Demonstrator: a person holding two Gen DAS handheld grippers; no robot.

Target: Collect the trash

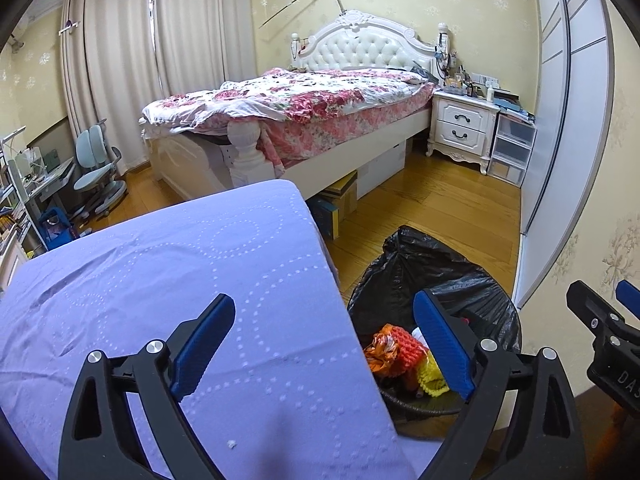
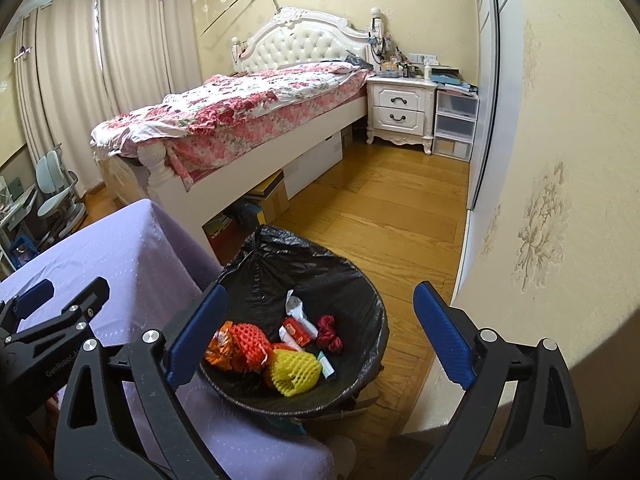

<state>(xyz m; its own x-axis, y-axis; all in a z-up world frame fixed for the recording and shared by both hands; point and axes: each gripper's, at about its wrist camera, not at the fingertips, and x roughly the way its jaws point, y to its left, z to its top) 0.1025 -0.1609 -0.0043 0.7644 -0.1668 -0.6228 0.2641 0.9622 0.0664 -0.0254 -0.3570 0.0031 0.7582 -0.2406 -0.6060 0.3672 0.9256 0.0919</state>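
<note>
Now, both my grippers stand spread wide with nothing between the pads. Landmark: the black-lined bin (image 2: pixel 304 280) on the wood floor. My right gripper (image 2: pixel 320 340) hangs above its near rim; my left gripper (image 1: pixel 324 344) hangs to the bin's left, over the edge of the purple cloth (image 1: pixel 180 280) covering the table just beside it. Inside the bin lies the trash: a yellow foam net (image 2: pixel 294 372) nearest me, an orange foam net (image 2: pixel 248 338) left of it, a red-and-white wrapper (image 2: pixel 298 326) and a dark red knot (image 2: pixel 330 334) behind.
</note>
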